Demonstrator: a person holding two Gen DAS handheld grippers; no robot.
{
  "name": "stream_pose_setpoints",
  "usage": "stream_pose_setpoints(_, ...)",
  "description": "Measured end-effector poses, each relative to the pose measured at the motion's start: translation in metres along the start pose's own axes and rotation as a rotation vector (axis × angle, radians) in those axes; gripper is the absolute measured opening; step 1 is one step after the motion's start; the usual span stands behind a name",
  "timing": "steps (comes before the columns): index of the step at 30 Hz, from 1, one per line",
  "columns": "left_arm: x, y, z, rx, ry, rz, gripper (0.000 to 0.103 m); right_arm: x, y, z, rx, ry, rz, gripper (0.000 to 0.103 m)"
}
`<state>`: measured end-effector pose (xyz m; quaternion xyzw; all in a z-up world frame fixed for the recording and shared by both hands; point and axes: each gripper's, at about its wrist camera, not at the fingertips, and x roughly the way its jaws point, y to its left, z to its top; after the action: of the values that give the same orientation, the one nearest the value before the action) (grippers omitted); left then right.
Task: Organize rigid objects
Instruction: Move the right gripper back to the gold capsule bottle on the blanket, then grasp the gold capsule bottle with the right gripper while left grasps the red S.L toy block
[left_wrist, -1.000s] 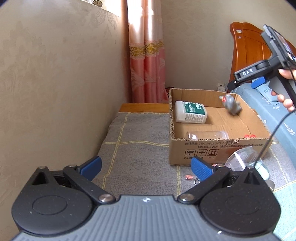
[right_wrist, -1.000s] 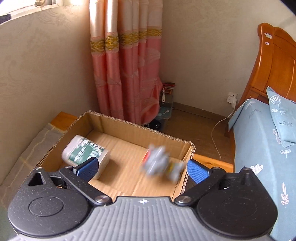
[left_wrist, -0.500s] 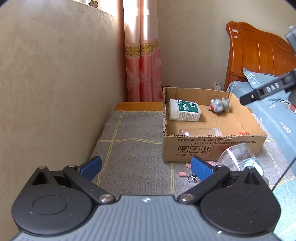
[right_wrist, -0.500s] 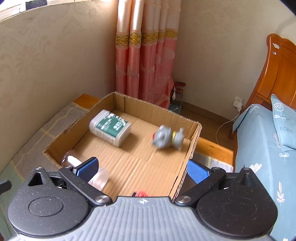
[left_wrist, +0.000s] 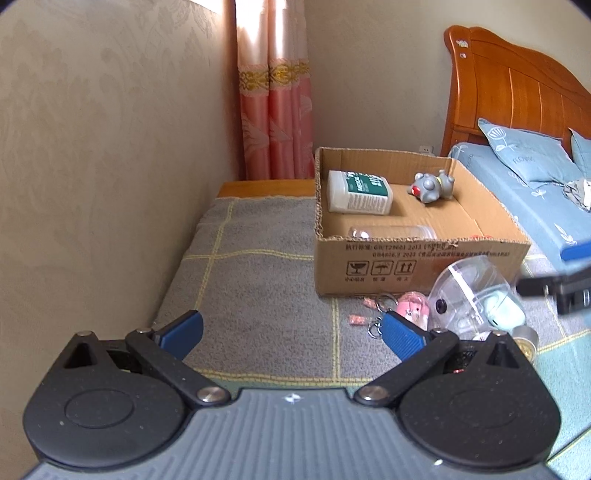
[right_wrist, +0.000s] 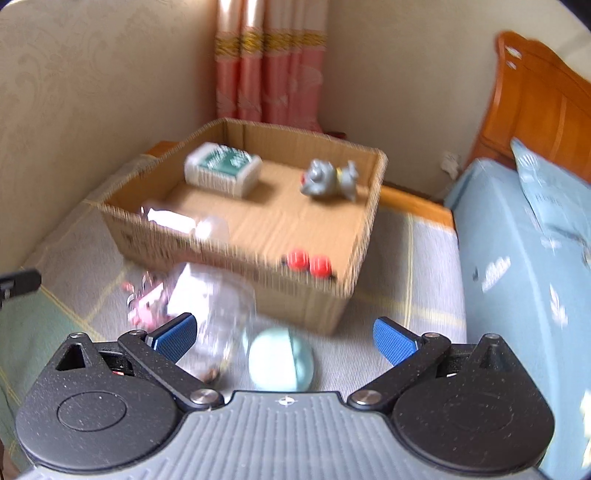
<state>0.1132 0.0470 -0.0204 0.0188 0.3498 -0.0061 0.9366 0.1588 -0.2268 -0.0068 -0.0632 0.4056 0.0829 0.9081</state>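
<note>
Left wrist view: we are holding the left gripper (left_wrist: 291, 330) spread wide and empty over the grey checked blanket (left_wrist: 258, 273), well short of everything. Going rightward, the cardboard box (left_wrist: 406, 266) is sitting on the blanket with a white green-label bottle (left_wrist: 358, 192) lying on its side at the back left, a clear bottle (left_wrist: 391, 232) lying against the front wall, and a grey toy figure (left_wrist: 432, 186) at the back right. Just in front of the box, loose items are waiting: small keyrings (left_wrist: 375, 326), a pink trinket (left_wrist: 412, 310), a clear plastic container (left_wrist: 469, 291), and a pale green round case (left_wrist: 504, 314) touching it. A metal tin (left_wrist: 526, 338) is peeking out at far right.

Right wrist view, blurred: we are carrying the right gripper (right_wrist: 284, 338) wide apart and empty, low over the clear container (right_wrist: 218, 314) and the pale green case (right_wrist: 280, 358). Two red caps (right_wrist: 308, 262) are showing in the near box corner.

We are judging the green case as light, stiff and smooth, so likely slippery; pinching across its widest middle looks safest. The clear container looks thin-walled and may flex or crack, so gripping near its rim or base seems better than mid-wall.
</note>
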Motion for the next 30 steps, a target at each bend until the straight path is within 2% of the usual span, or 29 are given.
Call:
stream_pose_setpoints(4, 0.004, -0.002, -0.002, 0.003, 0.011, -0.016, 0.102, 0.002, -0.001, -0.027, 0.094, 0.003, -0.025, 0.103)
stream_pose_setpoints(8, 0.006, -0.008, -0.004, 0.013, 0.020, -0.033, 0.102, 0.004, -0.002, -0.040, 0.175, -0.004, 0.008, 0.103)
stream_pose_setpoints(14, 0.008, -0.013, -0.009, 0.024, 0.034, -0.051, 0.102, 0.011, 0.007, -0.043, 0.125, 0.007, -0.032, 0.103)
stream_pose_setpoints(22, 0.008, -0.017, -0.010, 0.032, 0.037, -0.064, 0.102, 0.003, -0.006, -0.060, 0.146, 0.020, -0.012, 0.103)
stream_pose_setpoints(27, 0.010, -0.022, -0.011, 0.044, 0.044, -0.075, 0.102, -0.007, -0.011, -0.077, 0.126, 0.031, 0.007, 0.103)
stream_pose_setpoints(30, 0.011, -0.024, -0.012, 0.052, 0.050, -0.078, 0.102, -0.018, -0.011, -0.084, 0.111, 0.017, 0.069, 0.103)
